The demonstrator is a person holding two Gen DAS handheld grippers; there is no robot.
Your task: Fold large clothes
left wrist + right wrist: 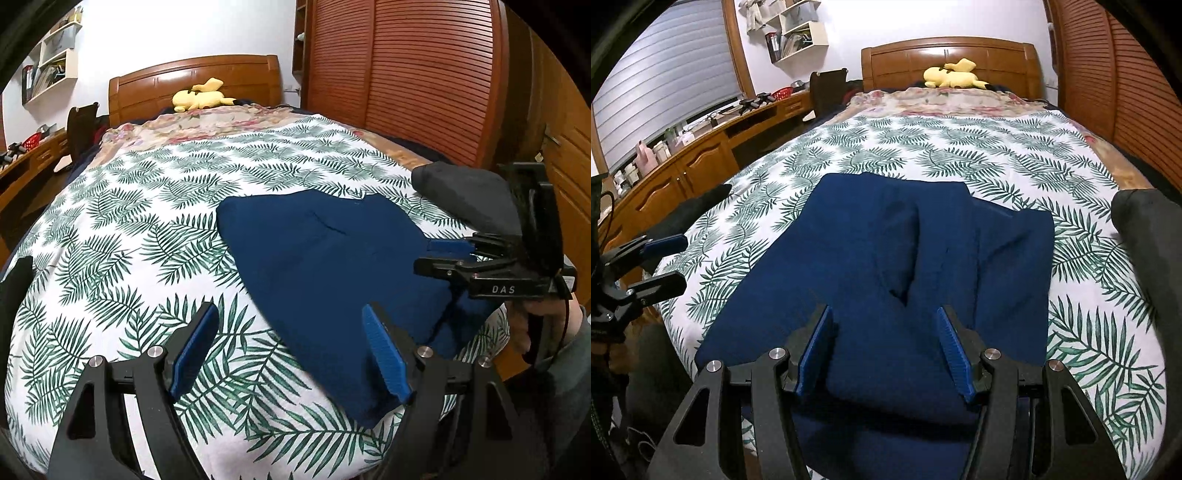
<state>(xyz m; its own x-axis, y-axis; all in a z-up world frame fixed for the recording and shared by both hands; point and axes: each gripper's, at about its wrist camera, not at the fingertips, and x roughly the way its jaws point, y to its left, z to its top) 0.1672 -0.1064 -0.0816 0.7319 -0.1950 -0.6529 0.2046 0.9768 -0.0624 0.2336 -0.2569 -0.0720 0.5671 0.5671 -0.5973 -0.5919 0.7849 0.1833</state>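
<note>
My left fingers [291, 347] are spread wide with nothing between them, above the leaf-print bedspread [122, 229] and the near left edge of the blue garment [314, 258]. My right fingers [884, 350] are spread too, gripping nothing, with the blue cloth lying loose under them. The garment lies partly folded on the bed, near its foot. A dark grey piece of clothing [465, 192] lies beside it on the right. A yellow plush toy [955, 75] rests by the headboard.
</note>
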